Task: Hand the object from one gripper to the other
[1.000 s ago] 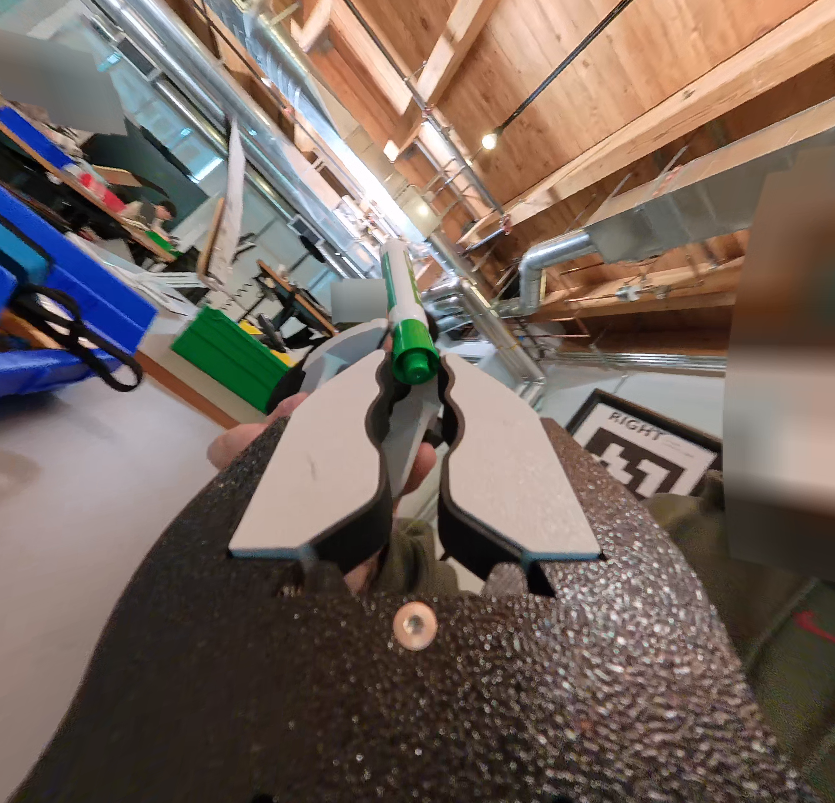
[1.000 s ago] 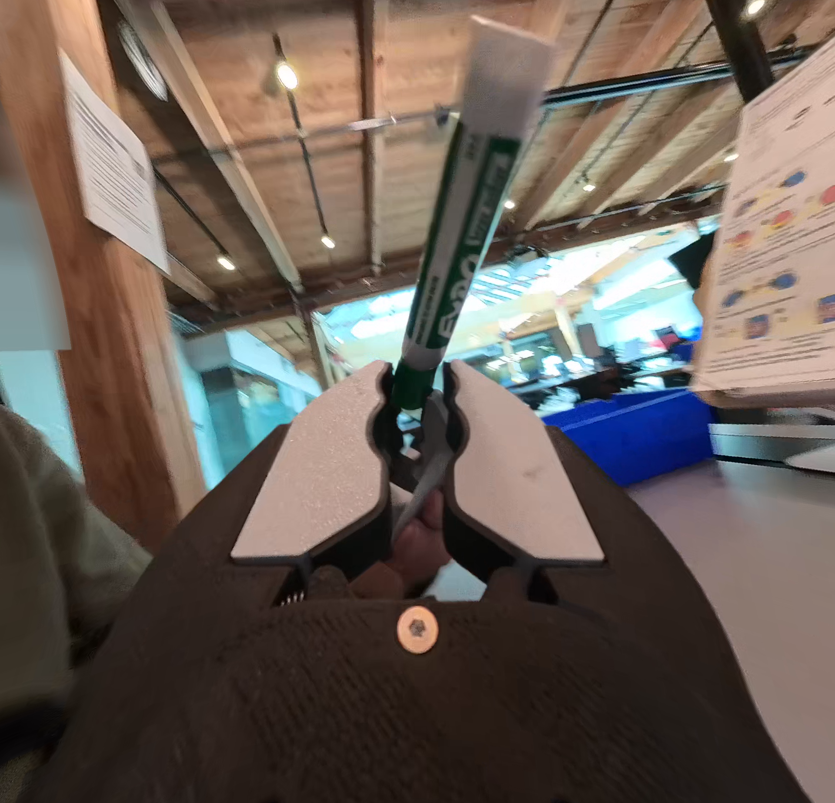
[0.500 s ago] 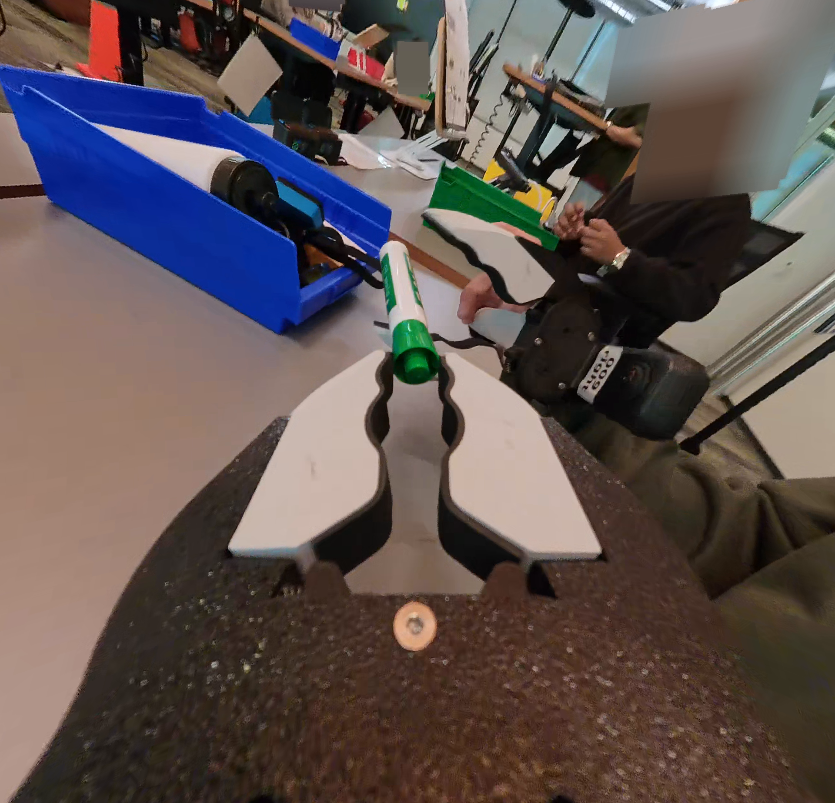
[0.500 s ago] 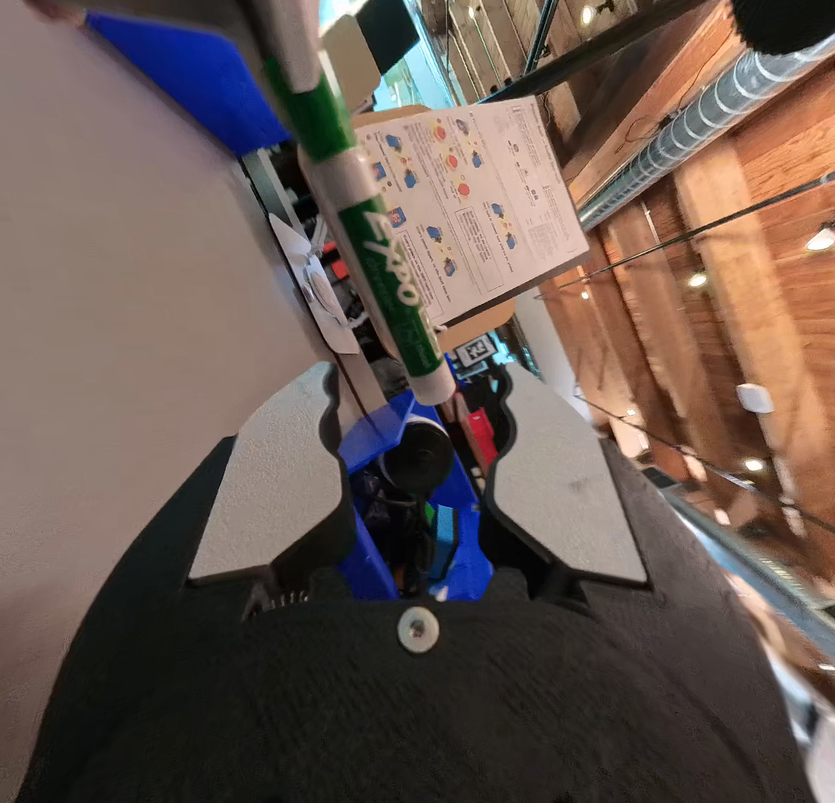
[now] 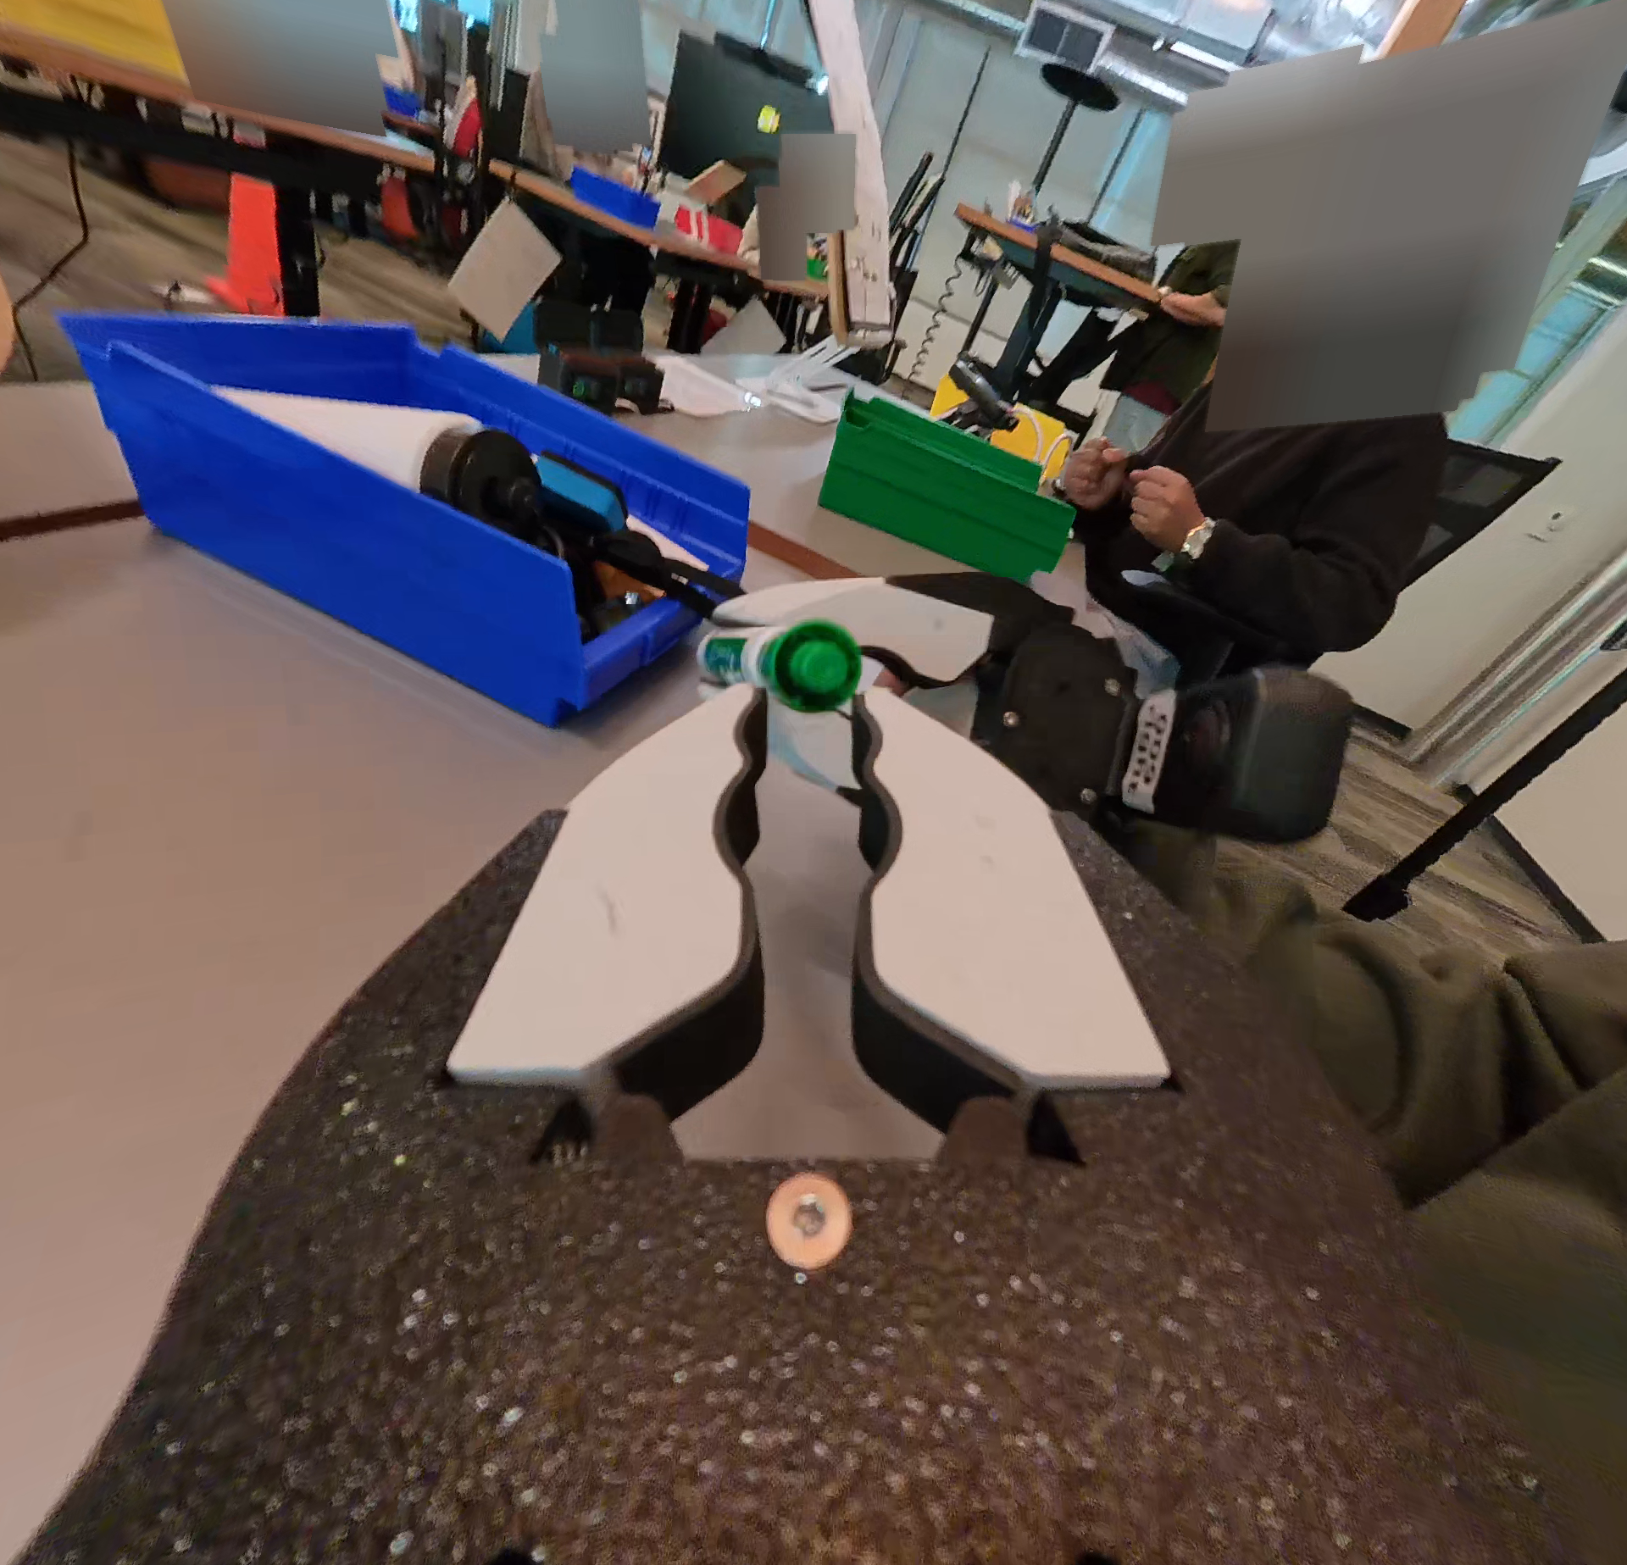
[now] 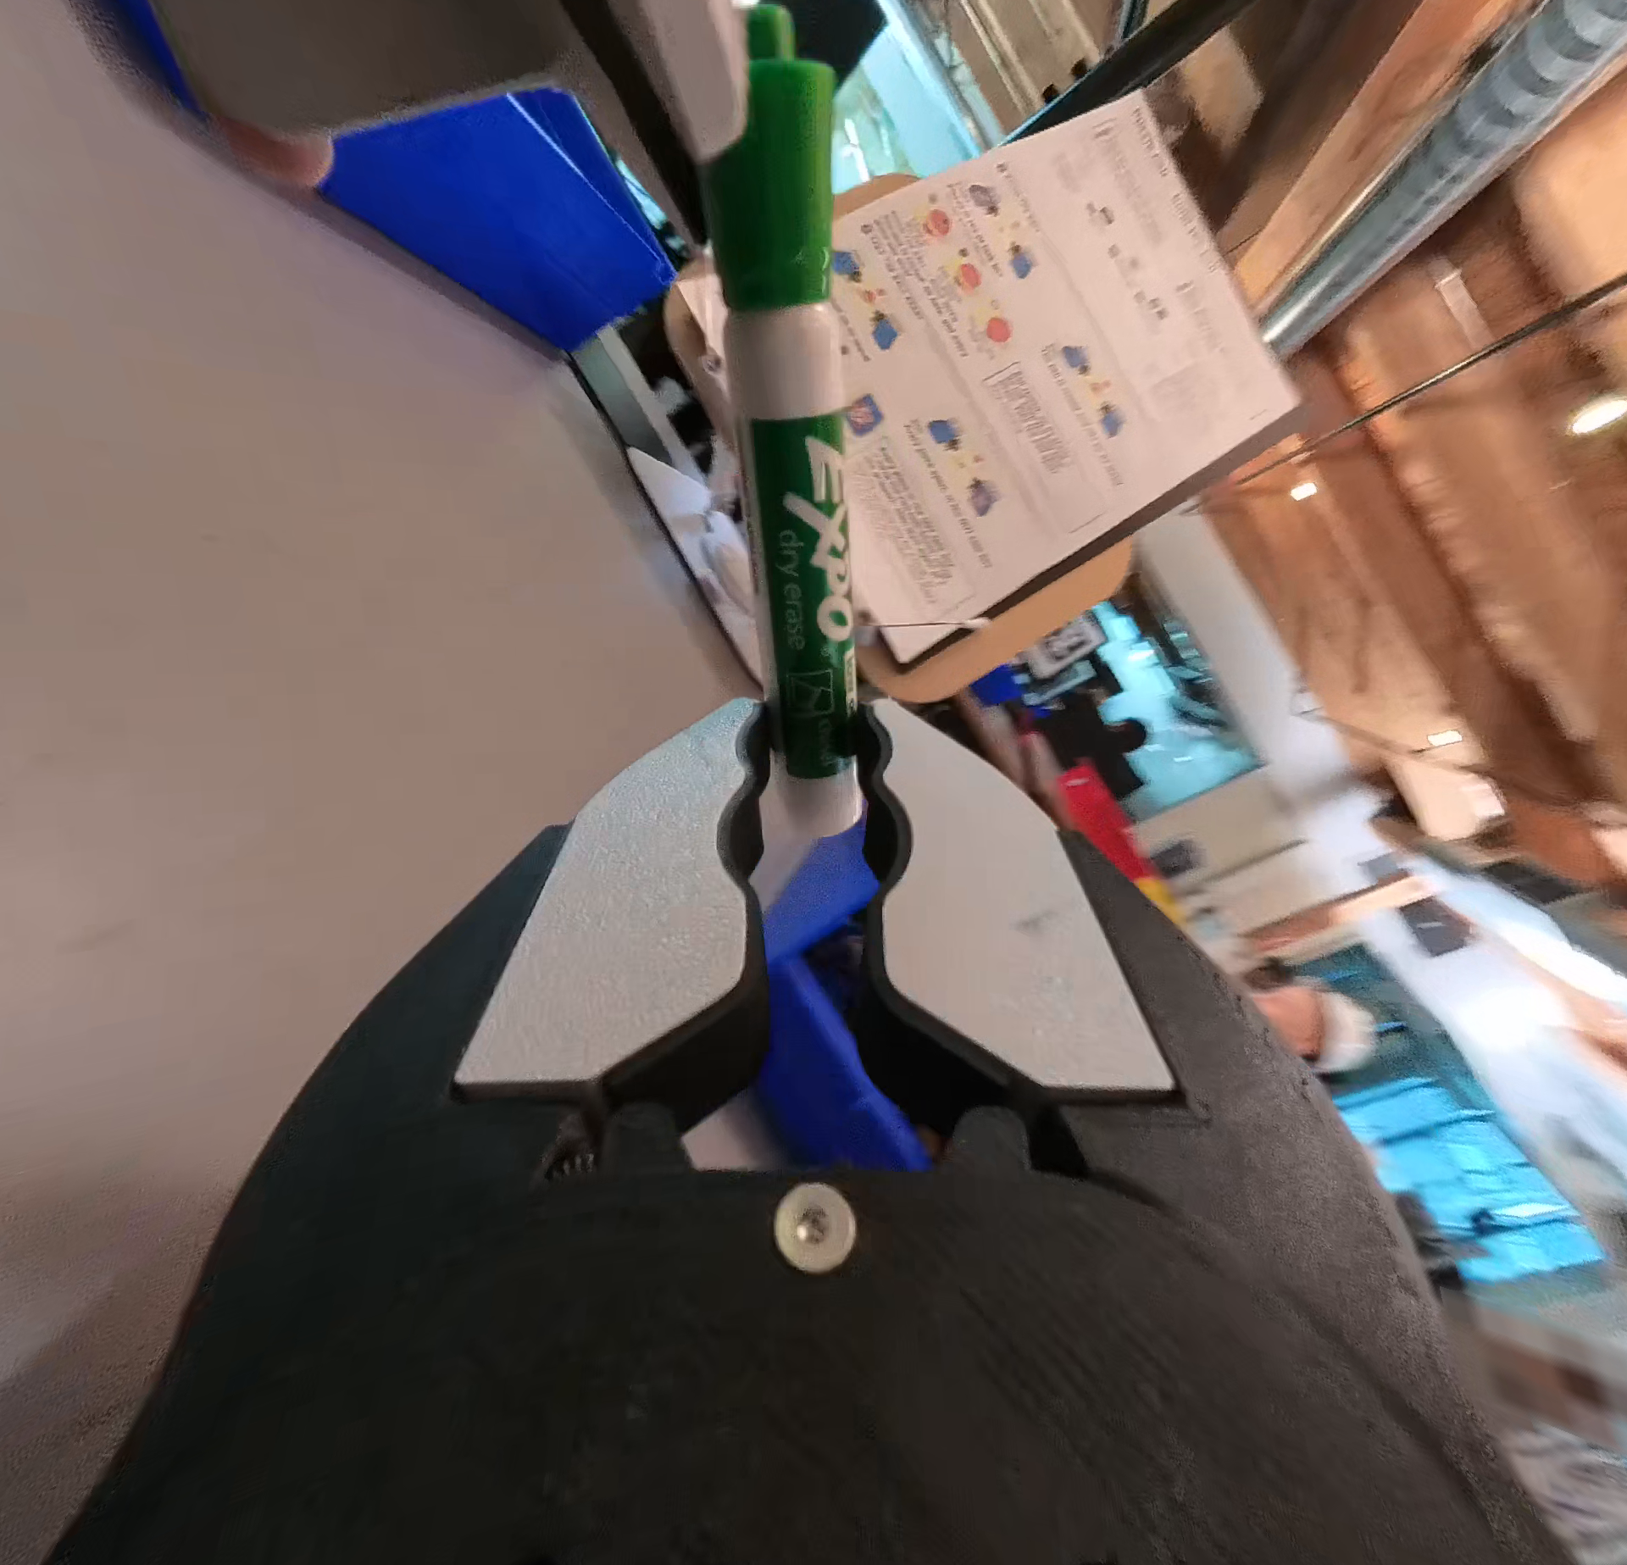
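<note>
Closing on the barrel end of the green dry-erase marker [image 6: 797,501], the right gripper [image 6: 814,735] now pinches what half a second ago hung loose between its spread jaws. The left gripper [image 5: 806,708] clamps the ridged green cap at twelve o'clock, so both hold the marker over the grey table [image 5: 264,818]; the handover looks ready for the left to release. Smooth plastic barrel, grey fingers with wavy black pads; blue bin [image 5: 370,546] at ten o'clock.

Your marker [image 6: 797,501] is white with a green cap and green label band. Your fingers [image 5: 634,906] are pale grey, edged black. The desk [image 5: 220,818] is light grey; the far bins are blue [image 5: 352,546] and green [image 5: 933,493].
</note>
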Motion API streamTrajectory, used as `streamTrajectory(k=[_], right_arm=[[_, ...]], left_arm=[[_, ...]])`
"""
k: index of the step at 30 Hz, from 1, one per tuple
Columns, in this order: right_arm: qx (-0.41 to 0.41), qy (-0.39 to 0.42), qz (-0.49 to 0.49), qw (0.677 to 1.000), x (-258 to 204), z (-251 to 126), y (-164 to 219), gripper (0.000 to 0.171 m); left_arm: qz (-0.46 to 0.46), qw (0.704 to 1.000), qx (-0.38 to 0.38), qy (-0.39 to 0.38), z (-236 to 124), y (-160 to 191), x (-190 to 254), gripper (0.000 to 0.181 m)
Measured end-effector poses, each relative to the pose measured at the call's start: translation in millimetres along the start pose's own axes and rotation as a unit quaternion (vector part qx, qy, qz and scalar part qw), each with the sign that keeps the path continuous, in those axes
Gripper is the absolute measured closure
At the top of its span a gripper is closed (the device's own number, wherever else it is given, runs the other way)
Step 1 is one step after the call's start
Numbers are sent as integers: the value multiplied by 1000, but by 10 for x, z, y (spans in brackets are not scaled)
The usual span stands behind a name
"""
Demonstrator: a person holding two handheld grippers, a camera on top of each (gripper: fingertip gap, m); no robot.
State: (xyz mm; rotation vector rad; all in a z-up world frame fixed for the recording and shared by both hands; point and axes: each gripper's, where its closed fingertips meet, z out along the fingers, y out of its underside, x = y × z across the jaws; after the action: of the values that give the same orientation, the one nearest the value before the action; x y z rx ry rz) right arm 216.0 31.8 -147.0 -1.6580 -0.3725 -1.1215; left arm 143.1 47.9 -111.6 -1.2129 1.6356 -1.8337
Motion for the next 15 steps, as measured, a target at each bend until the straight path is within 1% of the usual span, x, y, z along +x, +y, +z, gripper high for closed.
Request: streamTrajectory(k=[1,3,6,8,12,15], right_arm=[[3,-24,39,999,-30,9,-5,152],[19,-62,134,989,-52,15,-28,152],[42,-125,283,950,-69,8,-57,152],[56,-164,355,919,-92,-11,-76,152],[81,-219,457,858,-133,-31,-155,152],[79,-258,478,836,-238,-35,-223,152]], left_arm=[[7,1000,11,6,-5,-30,23,164],[21,999,41,7,-17,-118,48,155],[46,996,75,11,-45,-206,78,151],[50,996,74,9,-44,-188,56,145],[23,999,43,2,0,-61,-66,134],[13,1000,19,-4,50,35,-122,130]])
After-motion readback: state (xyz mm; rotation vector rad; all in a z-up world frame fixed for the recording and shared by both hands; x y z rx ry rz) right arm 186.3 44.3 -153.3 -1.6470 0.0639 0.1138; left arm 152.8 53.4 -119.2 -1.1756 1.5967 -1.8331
